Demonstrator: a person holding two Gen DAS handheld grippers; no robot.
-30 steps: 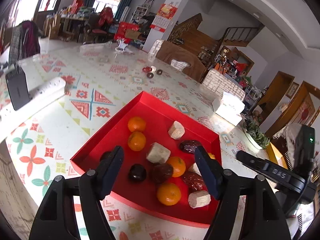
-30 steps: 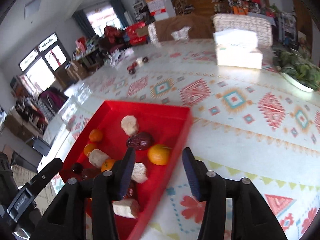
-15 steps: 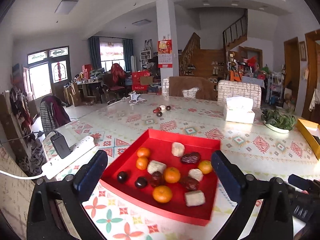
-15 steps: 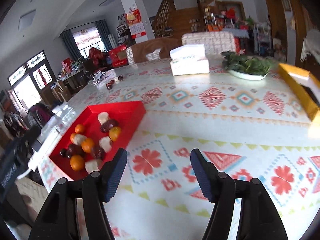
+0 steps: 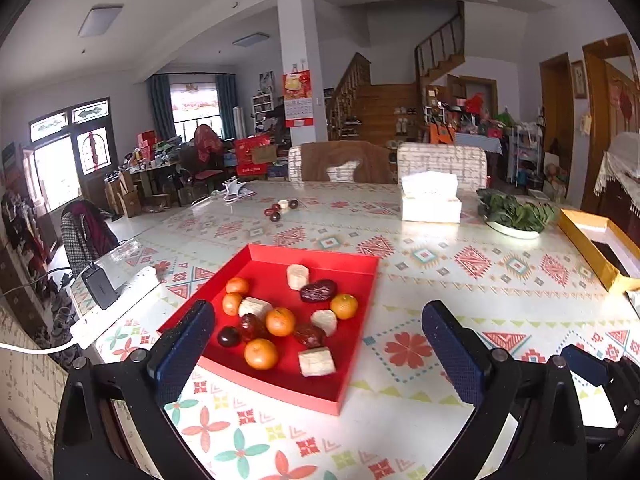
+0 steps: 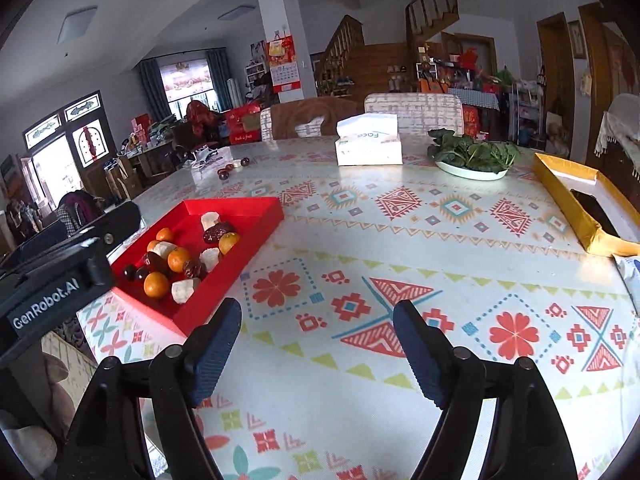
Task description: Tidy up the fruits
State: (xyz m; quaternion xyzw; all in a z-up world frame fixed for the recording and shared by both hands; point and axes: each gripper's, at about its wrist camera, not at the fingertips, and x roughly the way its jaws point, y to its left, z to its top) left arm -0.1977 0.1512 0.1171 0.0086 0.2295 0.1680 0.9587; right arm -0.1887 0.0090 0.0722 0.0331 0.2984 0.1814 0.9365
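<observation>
Left black plastic tongs (image 5: 318, 350): two matte black arms with silver pivot screws, each tipped with a dark navy textured rubber pad (image 5: 182, 354). Right black plastic tongs (image 6: 318, 350): same build, ribbed navy pads (image 6: 216, 354). White "GenRobot.AI" lettering (image 6: 46, 303) on the left unit's black housing.

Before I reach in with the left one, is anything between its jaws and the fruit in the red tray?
Nothing visible. The left gripper is open and empty above the near part of the red tray; the oranges lie uncovered.
</observation>
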